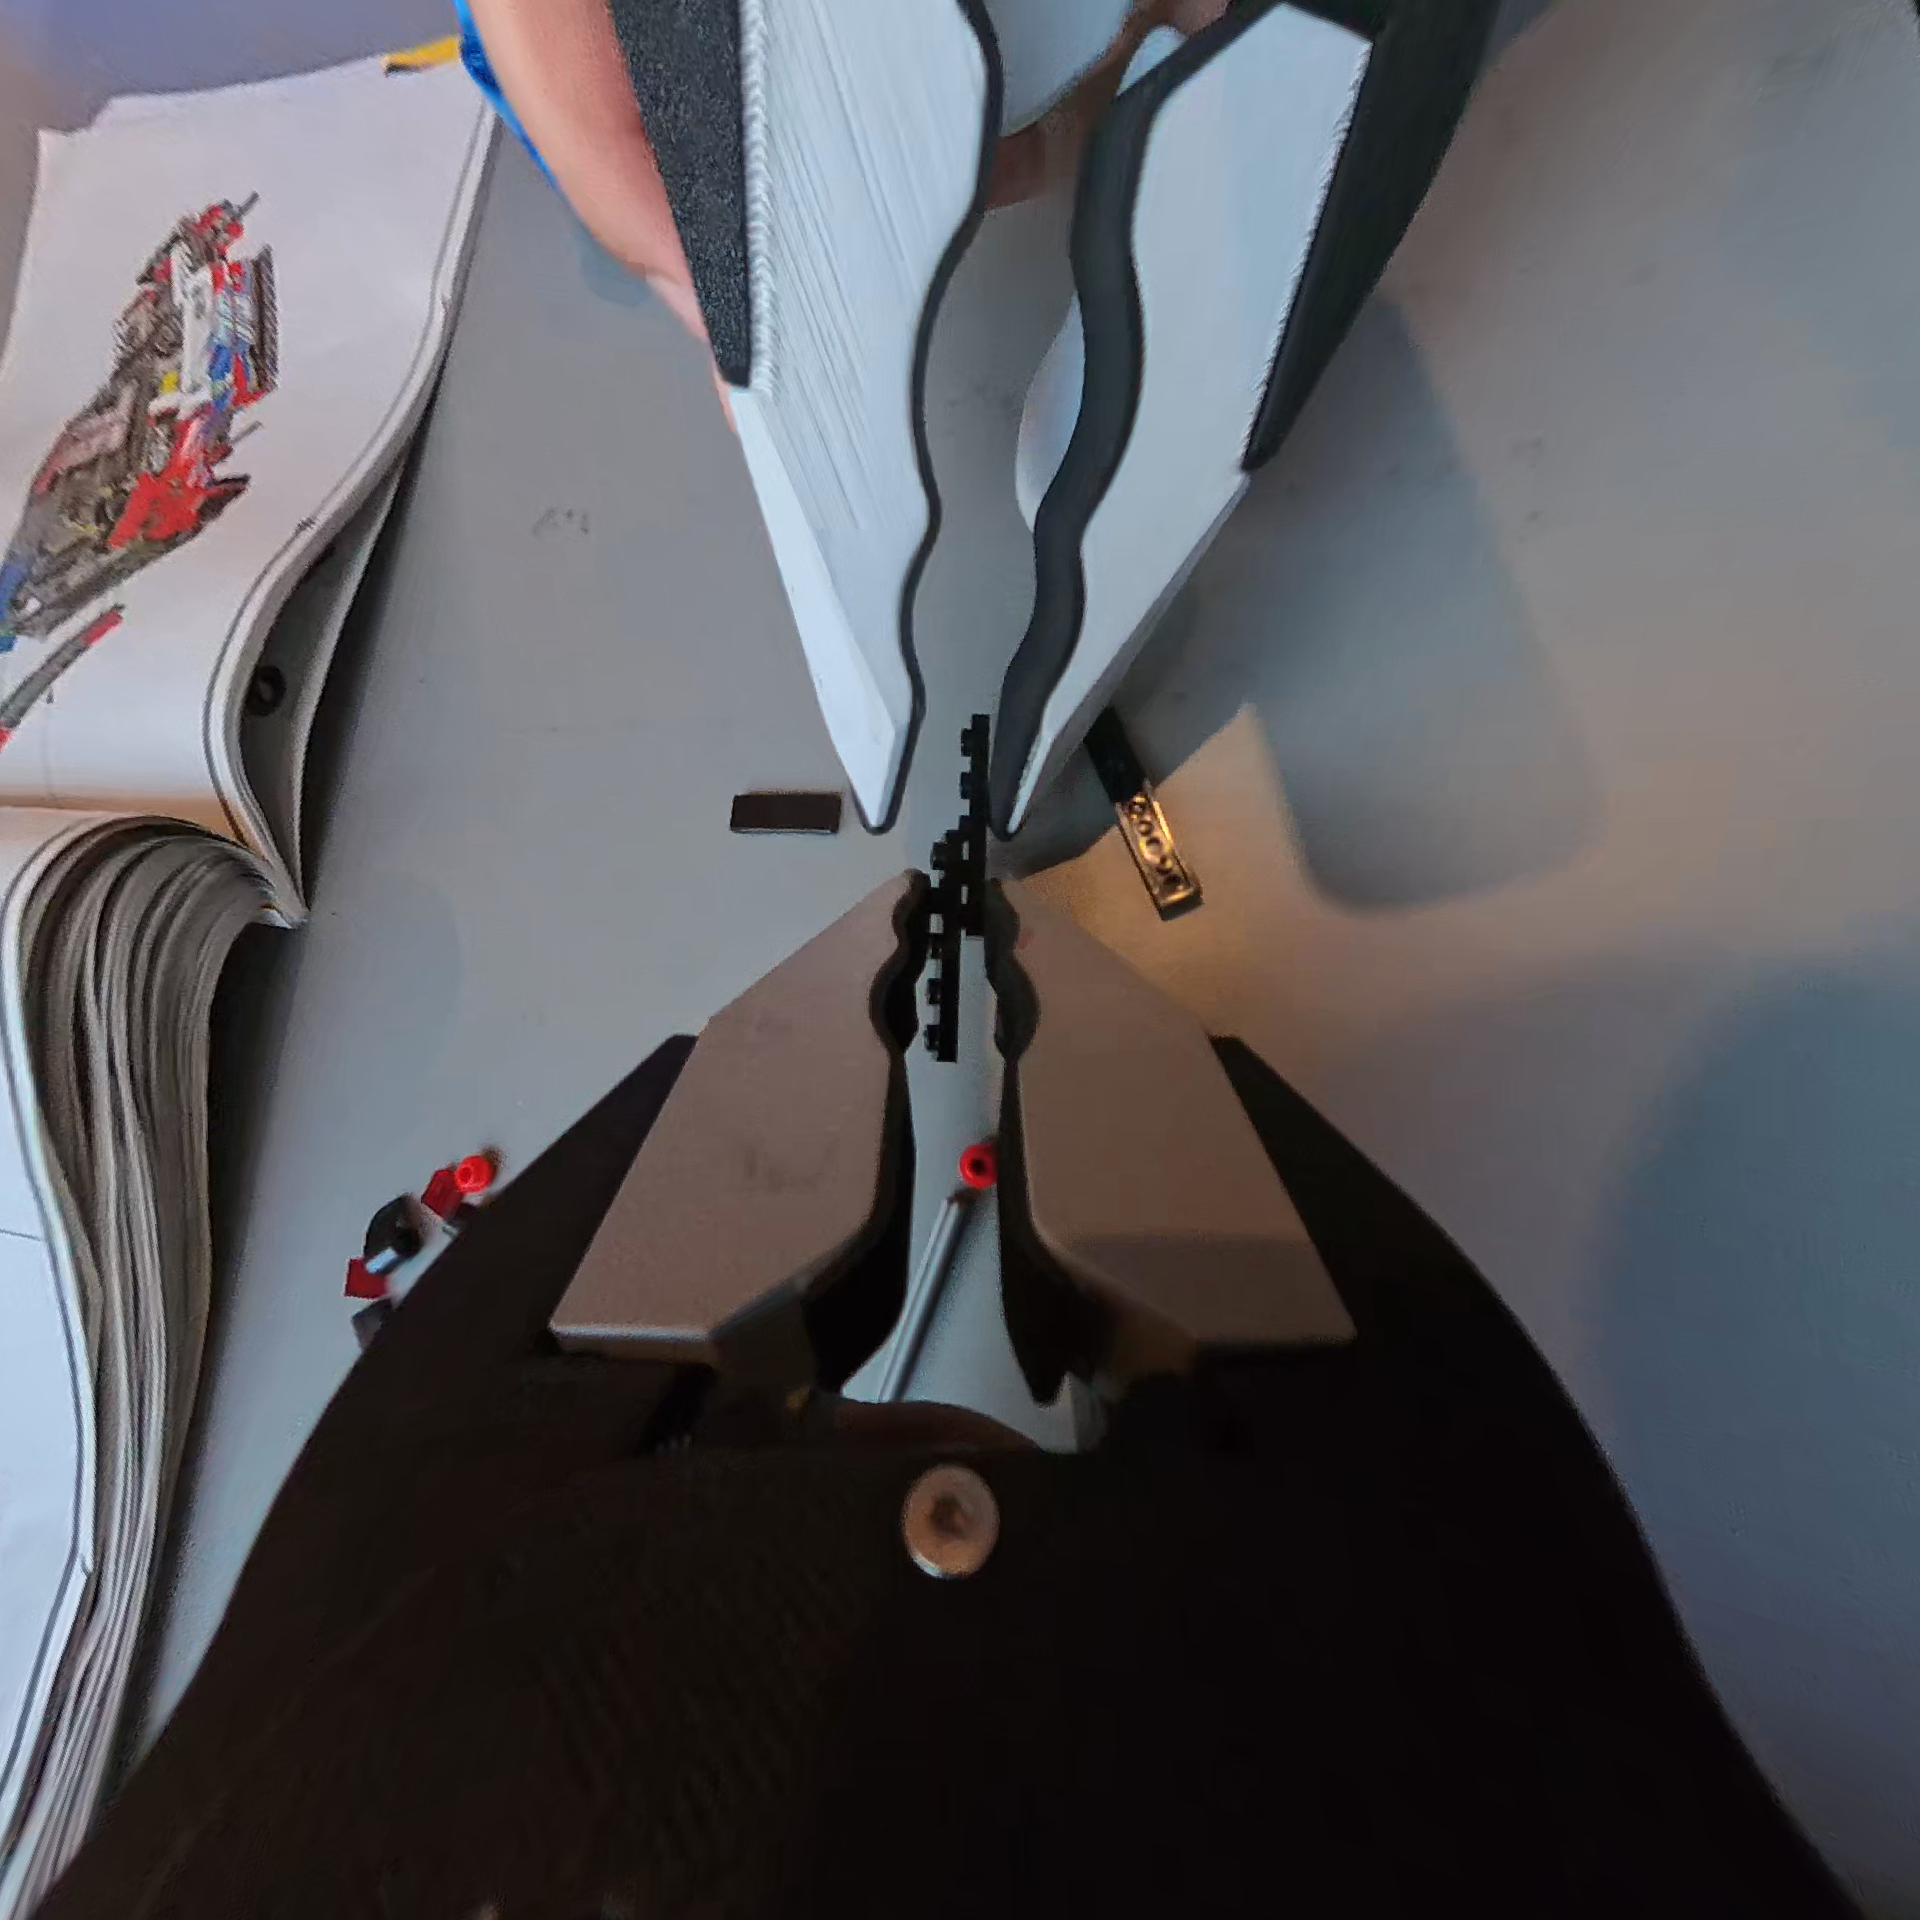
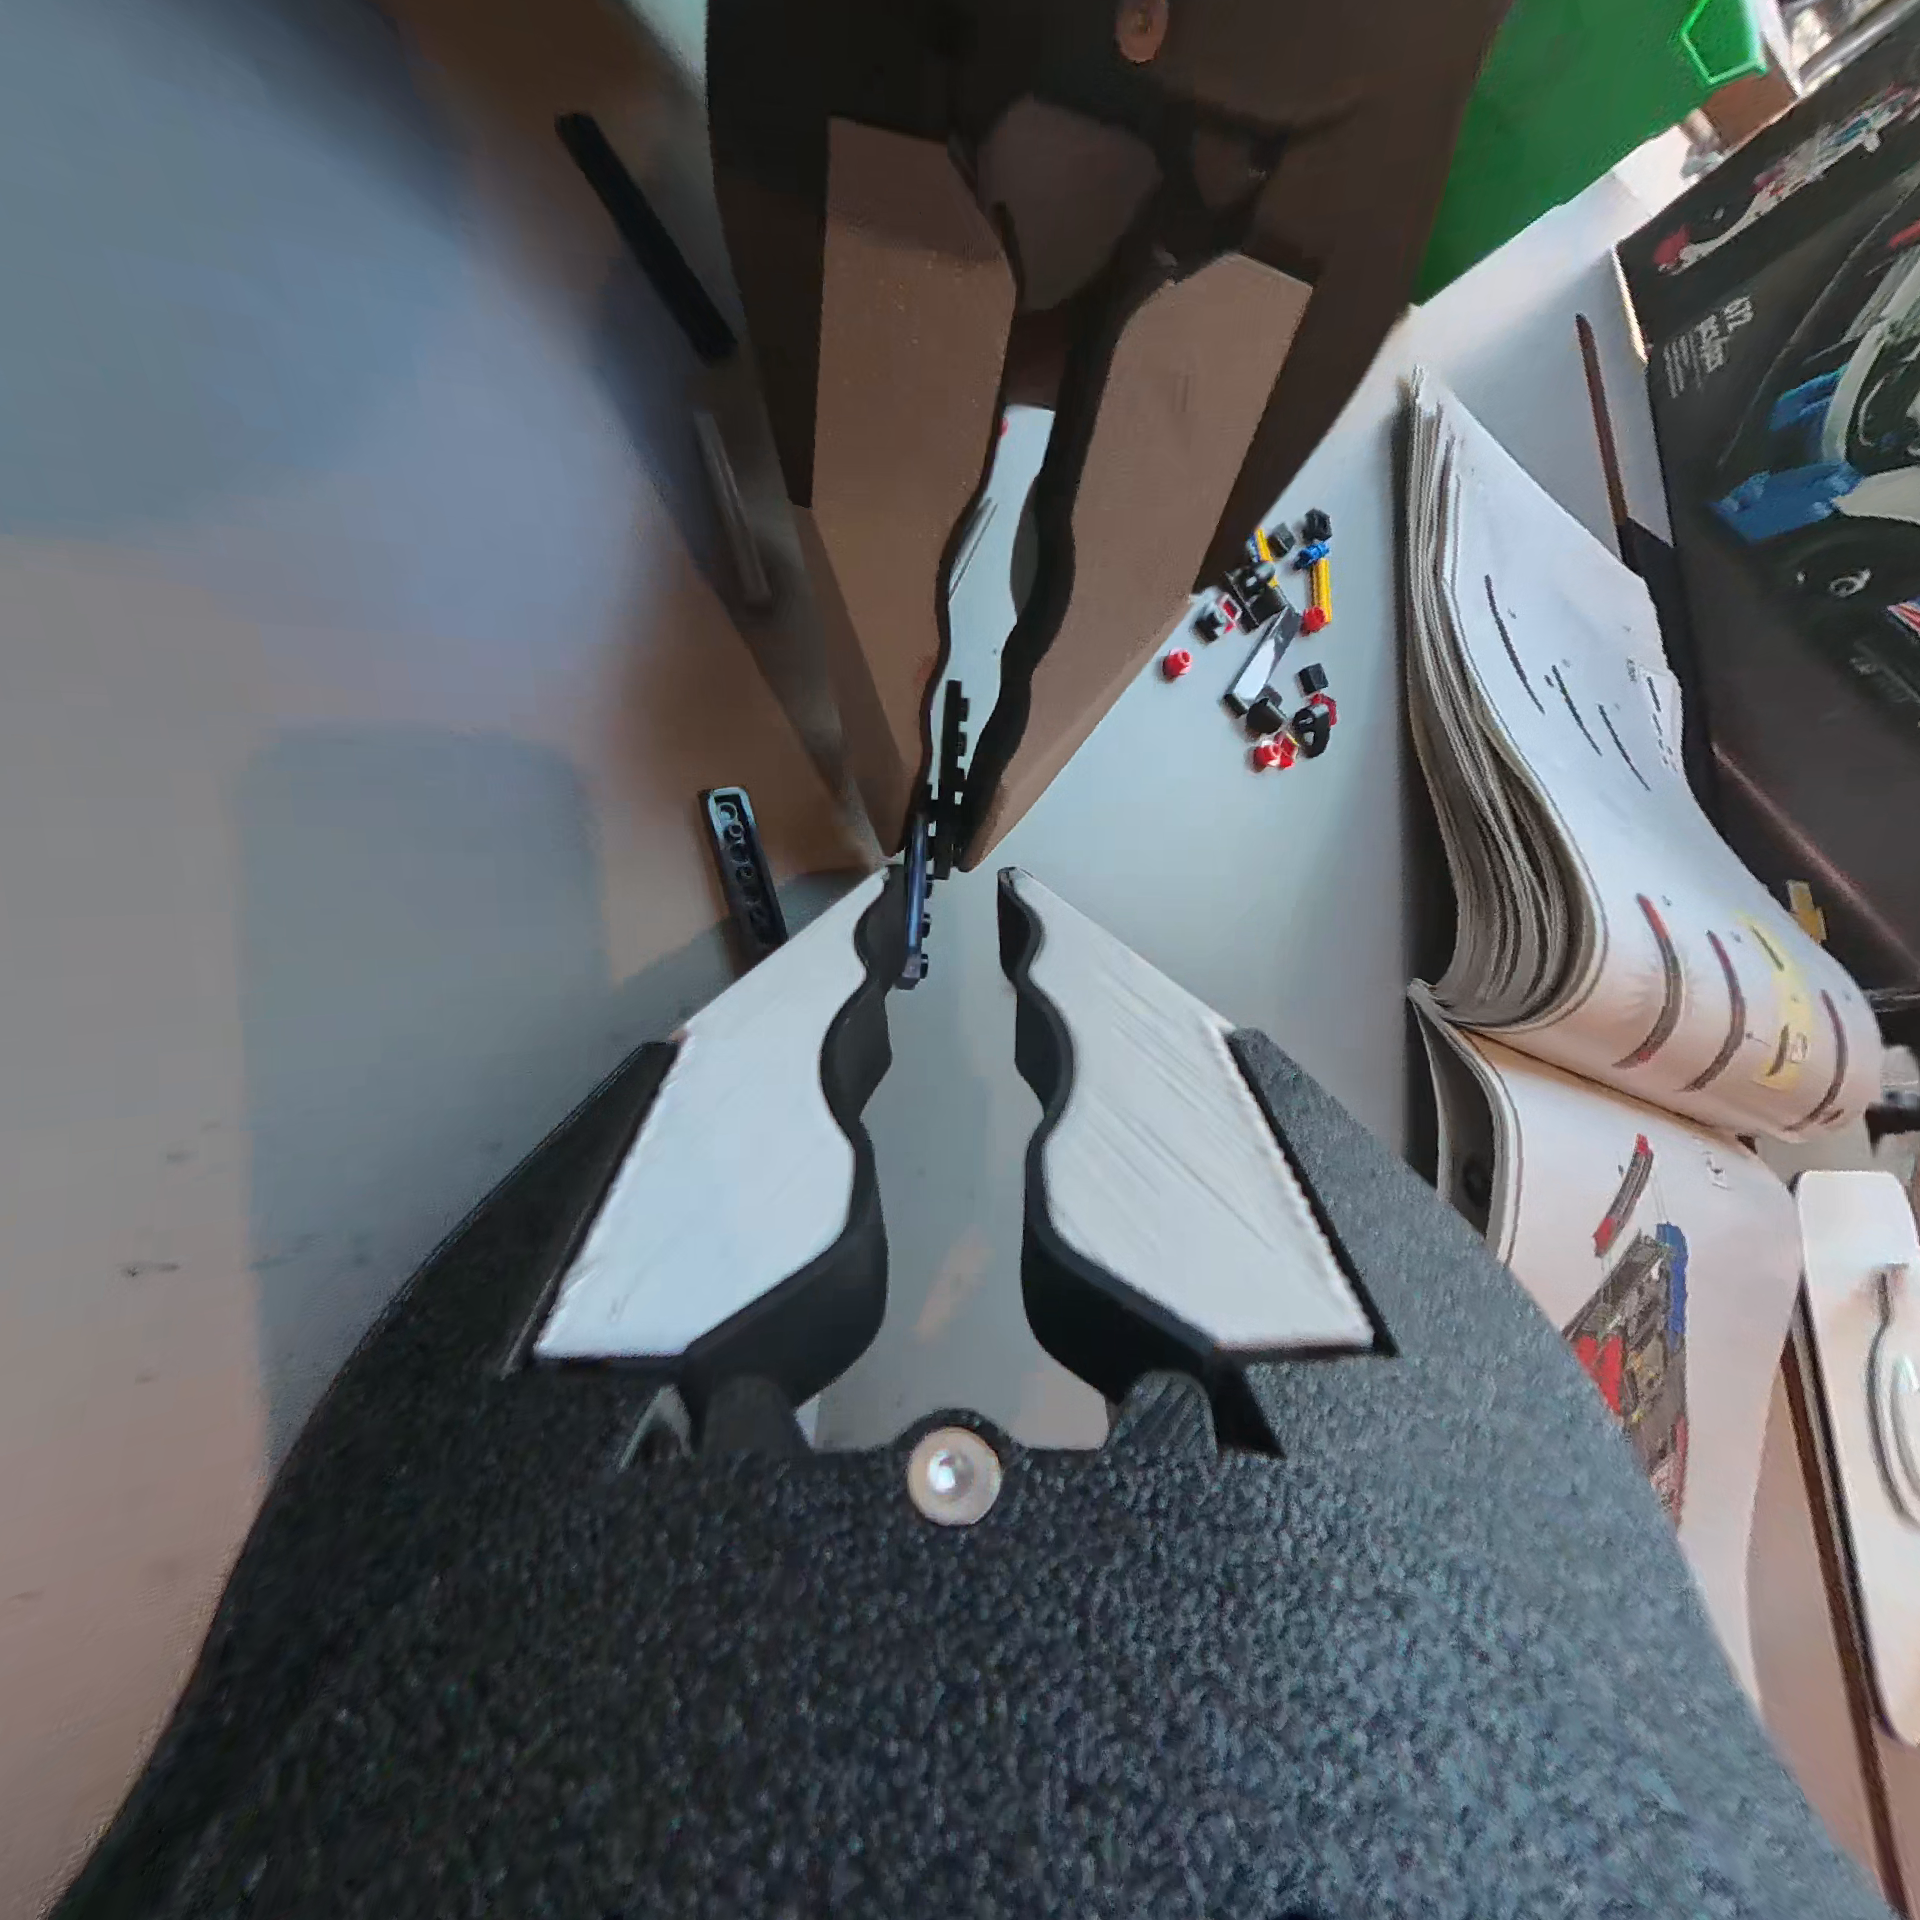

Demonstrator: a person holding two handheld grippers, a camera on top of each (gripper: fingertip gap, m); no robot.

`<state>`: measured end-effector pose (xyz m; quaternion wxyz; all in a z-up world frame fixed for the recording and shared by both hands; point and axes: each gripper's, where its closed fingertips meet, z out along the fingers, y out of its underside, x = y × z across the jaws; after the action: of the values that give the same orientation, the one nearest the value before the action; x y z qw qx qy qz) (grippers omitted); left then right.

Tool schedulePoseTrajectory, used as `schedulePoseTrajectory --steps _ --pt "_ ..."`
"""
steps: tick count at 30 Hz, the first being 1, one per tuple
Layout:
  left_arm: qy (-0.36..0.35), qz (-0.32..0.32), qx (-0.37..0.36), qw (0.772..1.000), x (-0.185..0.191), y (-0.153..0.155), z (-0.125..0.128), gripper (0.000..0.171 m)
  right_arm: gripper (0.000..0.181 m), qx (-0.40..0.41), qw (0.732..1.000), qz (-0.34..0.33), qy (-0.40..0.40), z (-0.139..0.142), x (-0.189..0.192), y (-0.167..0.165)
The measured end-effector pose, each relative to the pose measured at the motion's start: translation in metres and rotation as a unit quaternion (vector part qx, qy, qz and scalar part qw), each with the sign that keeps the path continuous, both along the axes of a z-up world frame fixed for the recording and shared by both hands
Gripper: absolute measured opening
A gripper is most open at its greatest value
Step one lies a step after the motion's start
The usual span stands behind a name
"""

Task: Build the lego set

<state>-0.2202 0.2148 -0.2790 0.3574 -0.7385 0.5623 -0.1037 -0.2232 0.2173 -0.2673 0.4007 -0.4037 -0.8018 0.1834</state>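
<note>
The left gripper [image 1: 954, 883] was clamped on a black studded strip [image 1: 961, 894], held upright above the table [image 1: 582, 644]. The right gripper [image 2: 943, 875] met it tip to tip, fingers apart, one finger [image 2: 878, 914] touching the strip's end. Only the left view showed one flat black tile [image 1: 785, 812] and one grey rod [image 1: 925, 1288]. Only the right view showed the printed box [image 2: 1808, 416] and a scatter of small parts [image 2: 1273, 644], too many to count. One open booklet [image 1: 187, 499] appeared in both.
</note>
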Motion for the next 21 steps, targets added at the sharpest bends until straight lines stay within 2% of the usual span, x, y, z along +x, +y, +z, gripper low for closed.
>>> schedulePoseTrajectory --steps 6,15,21 --pt "-0.003 0.018 -0.035 0.999 -0.003 -0.002 -0.003 0.007 0.015 0.032 0.999 0.024 0.013 -0.004 -0.008 -0.003" --pt "0.0 0.023 -0.039 0.999 -0.005 -0.002 -0.004 0.007 0.009 -0.044 0.999 0.028 -0.008 -0.009 -0.009 -0.006" --pt "0.013 0.02 -0.032 0.999 -0.009 -0.005 -0.003 0.009 0.008 -0.049 0.998 0.035 -0.019 -0.013 -0.01 -0.007"
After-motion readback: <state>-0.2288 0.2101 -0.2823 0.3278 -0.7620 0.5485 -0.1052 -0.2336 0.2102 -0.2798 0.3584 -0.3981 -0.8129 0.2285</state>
